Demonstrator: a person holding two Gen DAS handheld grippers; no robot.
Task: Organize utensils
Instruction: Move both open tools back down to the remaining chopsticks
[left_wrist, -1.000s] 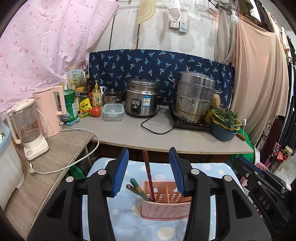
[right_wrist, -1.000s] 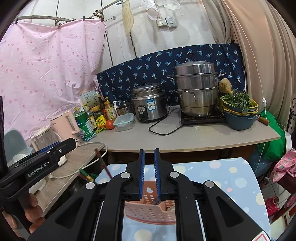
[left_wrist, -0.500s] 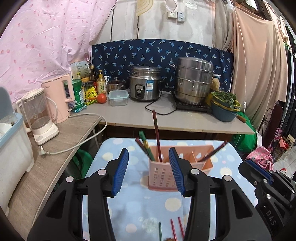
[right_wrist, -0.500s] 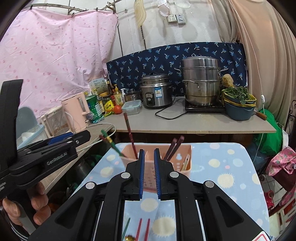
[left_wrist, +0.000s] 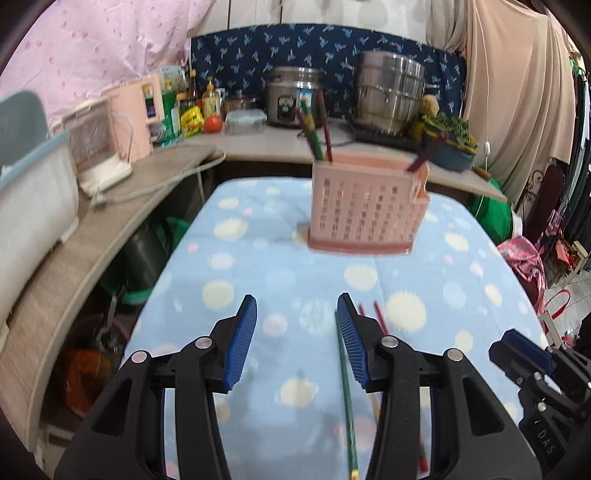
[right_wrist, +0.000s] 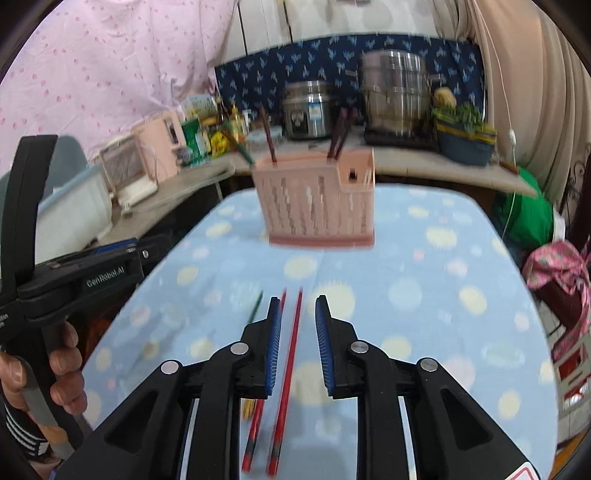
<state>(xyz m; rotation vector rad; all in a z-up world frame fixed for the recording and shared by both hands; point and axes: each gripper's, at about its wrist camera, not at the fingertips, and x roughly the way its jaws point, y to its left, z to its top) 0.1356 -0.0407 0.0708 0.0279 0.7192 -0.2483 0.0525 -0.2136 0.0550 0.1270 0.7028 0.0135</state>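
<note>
Item: loose chopsticks on a dotted blue cloth (right_wrist: 424, 258), near edge, well short of the pink holder (right_wrist: 317, 199) in which several sticks are already stood. Two red chopsticks (right_wrist: 286, 373) are laid side by side; one is framed by the right gripper (right_wrist: 297, 347), whose jaws have just been opening and are set narrowly apart, pads not pressing on it. A green chopstick (left_wrist: 346, 402) is laid just beside the right finger of the left gripper (left_wrist: 295, 339), which is held half open and empty. Handling is judged light, stiff, thin and slippery, apt to roll; mid-length, across the shaft, is judged the best hold. Both views are blurred; stick ends are cut off by the frame, and the holder's compartments cannot be read.
</note>
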